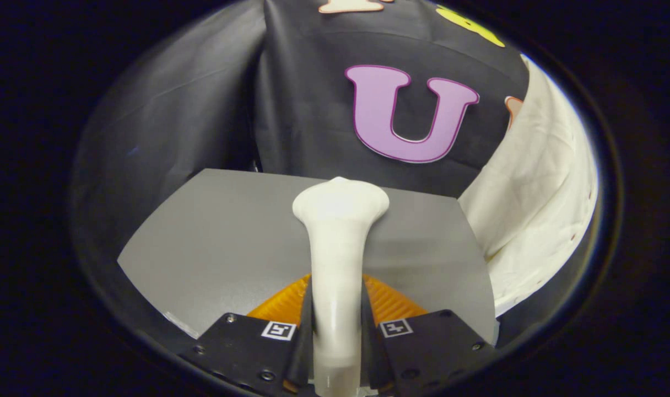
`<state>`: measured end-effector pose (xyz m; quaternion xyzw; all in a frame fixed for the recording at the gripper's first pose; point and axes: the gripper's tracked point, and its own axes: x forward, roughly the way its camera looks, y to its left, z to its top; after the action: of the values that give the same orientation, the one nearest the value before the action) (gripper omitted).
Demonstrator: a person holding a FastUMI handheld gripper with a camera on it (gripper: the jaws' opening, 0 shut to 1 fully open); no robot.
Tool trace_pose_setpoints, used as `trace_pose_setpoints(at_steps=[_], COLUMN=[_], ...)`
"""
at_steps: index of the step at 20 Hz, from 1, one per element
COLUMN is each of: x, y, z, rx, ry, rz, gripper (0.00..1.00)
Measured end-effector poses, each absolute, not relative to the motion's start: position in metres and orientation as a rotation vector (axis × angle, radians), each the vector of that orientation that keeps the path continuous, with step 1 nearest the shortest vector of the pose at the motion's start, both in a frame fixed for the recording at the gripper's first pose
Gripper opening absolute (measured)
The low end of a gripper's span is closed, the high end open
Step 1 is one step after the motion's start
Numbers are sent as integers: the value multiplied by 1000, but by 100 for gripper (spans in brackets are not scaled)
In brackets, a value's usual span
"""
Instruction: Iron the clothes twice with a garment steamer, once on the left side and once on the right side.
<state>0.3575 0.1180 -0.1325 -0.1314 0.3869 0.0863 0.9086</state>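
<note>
**Steamer gripped, garment off to the right**

Matte grey table [214, 242], flat and smooth. Gripper [338, 325] clenched on steamer [338, 248]: glossy white plastic, slim neck flaring to a wide head, standing over the table. Crumpled white garment [533, 187] right of table. No legible writing.

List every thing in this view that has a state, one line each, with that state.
White plastic garment steamer: held upright between the jaws, flared head beyond them, above the table.
Gripper: shut on the steamer's handle, both fingers pressing.
White cloth garment: hanging to the right, wrinkled, apart from the steamer head.
Grey flat table: bare where it shows.
</note>
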Motion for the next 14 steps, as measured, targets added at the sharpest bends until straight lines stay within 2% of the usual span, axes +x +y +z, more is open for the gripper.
trace_pose_setpoints(at_steps=[8,14], x=[357,334], y=[101,101], z=[-93,-43], rx=[-45,-97], ry=[617,404], rz=[125,104], gripper=[40,39])
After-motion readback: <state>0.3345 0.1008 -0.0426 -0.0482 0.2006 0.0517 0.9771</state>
